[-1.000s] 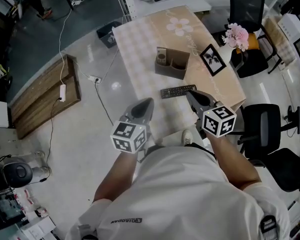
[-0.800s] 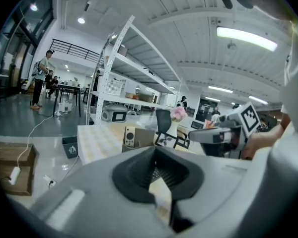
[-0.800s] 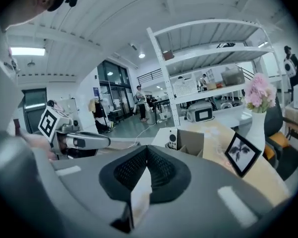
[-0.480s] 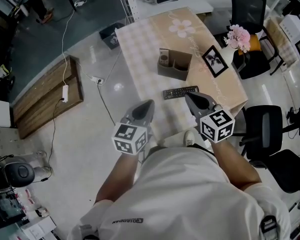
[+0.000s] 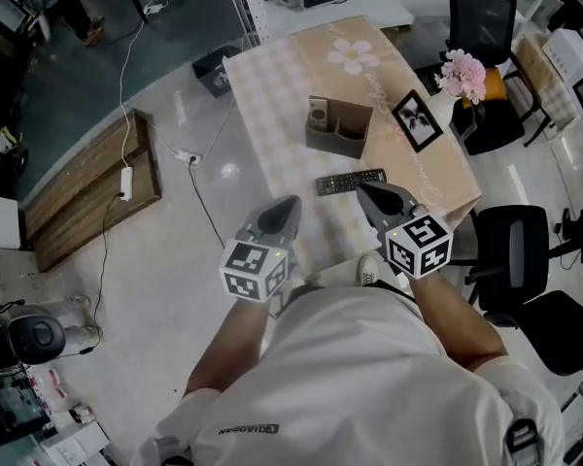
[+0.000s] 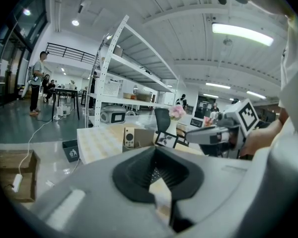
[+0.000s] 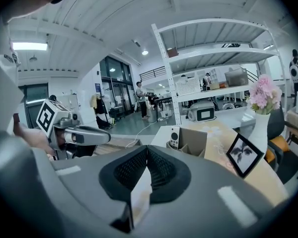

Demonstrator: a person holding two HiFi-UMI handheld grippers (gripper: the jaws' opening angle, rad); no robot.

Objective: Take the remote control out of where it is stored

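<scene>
Grey plastic meeting black ribbed pads: my right hand-held gripper point(image 7: 145, 170) has its jaws pressed together on nothing, and my left hand-held gripper point(image 6: 156, 172) looks the same, closed and empty. I hold both out level over the near end of the counter point(image 5: 272, 85), which is covered in a beige cloth, pale checks on the left and a white flower print at the far end. The black remote control point(image 5: 351, 180) lies flat on that cloth, just past my right tip as seen from above; I cannot tell whether they touch. Beyond it stands a cardboard box point(image 5: 345, 136) with a small white remote point(image 5: 318, 116) upright in its left compartment. A black picture frame point(image 5: 414, 117) leans to the right of the box, and pink flowers point(image 5: 462, 69) stand past the counter's right edge. Black office chairs point(image 5: 481, 13) ring that side. The floor point(image 5: 175, 260) is glossy grey, with a wooden board point(image 5: 87, 192) and a white power strip point(image 5: 121, 178) off to my left. White open shelving point(image 7: 213, 48) rises behind the counter.
</scene>
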